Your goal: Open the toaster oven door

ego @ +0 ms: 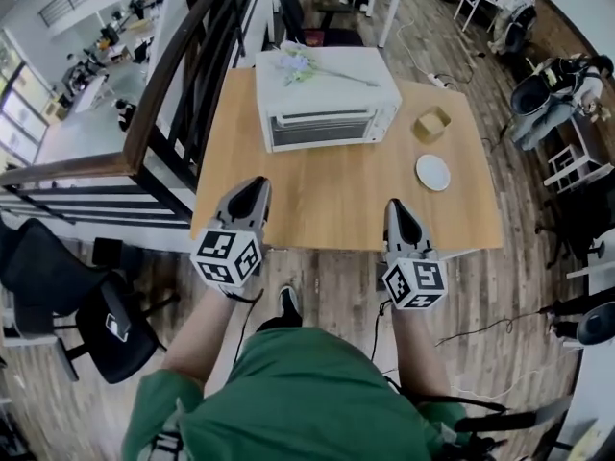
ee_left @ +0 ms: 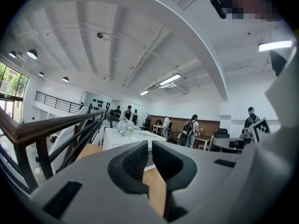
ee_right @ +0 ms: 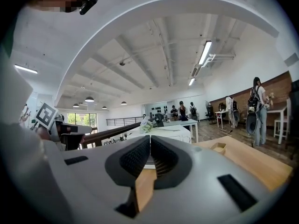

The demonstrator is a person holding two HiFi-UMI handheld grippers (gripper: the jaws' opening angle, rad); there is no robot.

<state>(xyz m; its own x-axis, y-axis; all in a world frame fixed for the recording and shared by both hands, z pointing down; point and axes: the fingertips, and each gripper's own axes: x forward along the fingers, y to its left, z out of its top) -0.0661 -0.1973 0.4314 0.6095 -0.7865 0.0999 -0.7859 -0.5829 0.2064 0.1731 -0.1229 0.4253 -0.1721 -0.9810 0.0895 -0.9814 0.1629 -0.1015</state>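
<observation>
The toaster oven (ego: 327, 104) sat at the far side of the wooden table (ego: 336, 209), its door (ego: 322, 128) closed and facing us, with a spray of pale flowers (ego: 303, 63) lying on its top. We held both grippers low over the table's near edge, side by side and pointing forward at the oven, well apart from it. The left gripper (ego: 254, 188) had its jaws pressed together with nothing between them, and the right gripper (ego: 395, 206) likewise had its jaws closed on nothing. We counted one toaster oven, one small wooden box (ego: 432, 123), one white plate (ego: 432, 172), and two grippers.
</observation>
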